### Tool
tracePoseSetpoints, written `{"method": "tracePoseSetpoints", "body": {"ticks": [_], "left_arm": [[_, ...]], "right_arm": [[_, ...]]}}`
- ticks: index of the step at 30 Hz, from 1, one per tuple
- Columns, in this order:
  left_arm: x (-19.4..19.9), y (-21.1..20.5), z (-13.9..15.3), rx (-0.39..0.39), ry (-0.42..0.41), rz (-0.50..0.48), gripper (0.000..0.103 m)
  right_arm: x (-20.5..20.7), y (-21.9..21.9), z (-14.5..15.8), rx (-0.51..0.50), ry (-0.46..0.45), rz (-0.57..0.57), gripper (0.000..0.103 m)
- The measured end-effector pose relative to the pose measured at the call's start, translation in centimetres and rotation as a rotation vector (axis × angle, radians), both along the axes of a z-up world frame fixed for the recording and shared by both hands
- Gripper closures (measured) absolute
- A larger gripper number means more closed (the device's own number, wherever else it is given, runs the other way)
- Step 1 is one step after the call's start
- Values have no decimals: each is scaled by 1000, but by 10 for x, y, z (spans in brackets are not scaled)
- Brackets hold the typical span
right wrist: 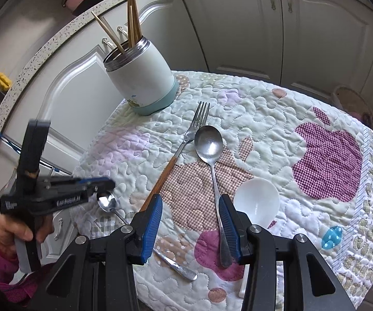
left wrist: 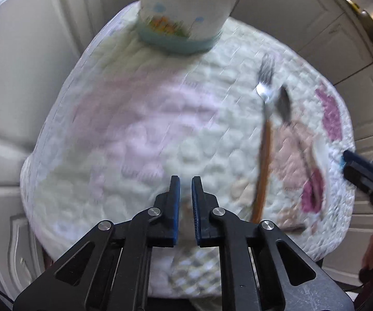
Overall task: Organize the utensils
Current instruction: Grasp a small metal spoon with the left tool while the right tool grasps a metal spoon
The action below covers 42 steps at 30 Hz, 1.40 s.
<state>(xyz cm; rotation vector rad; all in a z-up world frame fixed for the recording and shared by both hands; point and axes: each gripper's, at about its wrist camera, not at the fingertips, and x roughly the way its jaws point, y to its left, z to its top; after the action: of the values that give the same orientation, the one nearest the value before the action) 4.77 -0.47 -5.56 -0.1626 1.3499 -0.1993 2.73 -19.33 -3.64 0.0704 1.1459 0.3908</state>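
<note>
Left tool (left wrist: 185, 202) nearly together, empty, over bare quilt (left wrist: 134, 129); right tool (right wrist: 190, 223) apart near fork (right wrist: 186, 140).

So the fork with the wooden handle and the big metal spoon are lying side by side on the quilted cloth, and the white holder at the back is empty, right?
Not quite. The fork and the big metal spoon do lie side by side on the quilted cloth, but the white holder is not empty: the right wrist view shows chopsticks standing in it.

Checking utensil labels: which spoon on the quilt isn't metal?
The white spoon, nearest the purple apple patch. The large metal spoon and small metal spoon are both shiny silver.
</note>
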Motion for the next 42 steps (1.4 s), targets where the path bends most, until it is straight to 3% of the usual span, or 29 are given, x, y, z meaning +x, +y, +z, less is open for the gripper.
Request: {"method": "tracePoseSetpoints", "body": {"ticks": [6, 9, 12, 19, 20, 23, 24, 36, 42], "left_arm": [[11, -4, 24, -56, -39, -39, 96], [-3, 3, 29, -18, -19, -36, 87], [-21, 17, 21, 3, 27, 12, 71], [-40, 22, -14, -55, 121, 123, 69], [-44, 22, -14, -62, 118, 121, 70], [-46, 11, -12, -56, 73, 89, 93], [-45, 7, -11, -47, 60, 74, 95], [41, -27, 8, 32, -59, -226, 99], [63, -23, -3, -8, -41, -207, 99]], "right_arm": [[4, -1, 0, 9, 8, -10, 60], [3, -3, 1, 27, 9, -5, 60], [6, -3, -4, 26, 19, -11, 60], [7, 6, -6, 45, 25, 9, 60], [6, 7, -6, 44, 23, 14, 60], [4, 6, -4, 44, 19, 14, 60], [4, 4, -4, 44, 18, 10, 60], [40, -4, -13, 31, 9, -34, 60], [86, 1, -29, -8, 23, 4, 60]]}}
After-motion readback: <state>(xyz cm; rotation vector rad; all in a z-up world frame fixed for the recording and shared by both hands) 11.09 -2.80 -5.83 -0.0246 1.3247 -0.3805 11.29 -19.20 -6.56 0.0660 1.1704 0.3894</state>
